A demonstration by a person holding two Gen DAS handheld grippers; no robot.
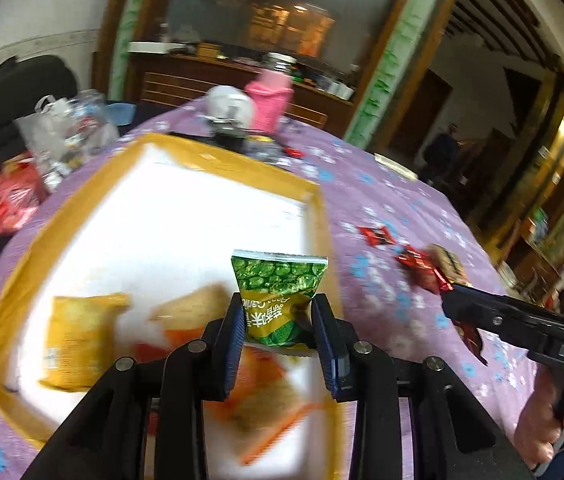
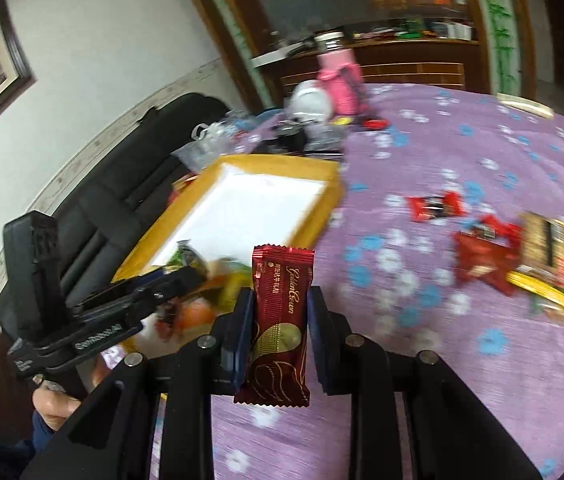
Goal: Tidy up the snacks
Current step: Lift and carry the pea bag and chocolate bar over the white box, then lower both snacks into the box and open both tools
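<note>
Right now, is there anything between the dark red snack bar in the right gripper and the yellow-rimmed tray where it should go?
Partly. The left gripper, shut on a green pea packet, hangs over the near end of the yellow-rimmed white tray. The dark red wrapped bar in the right gripper has open purple tablecloth otherwise.

Left gripper, right gripper: both clamped, loaded.
</note>
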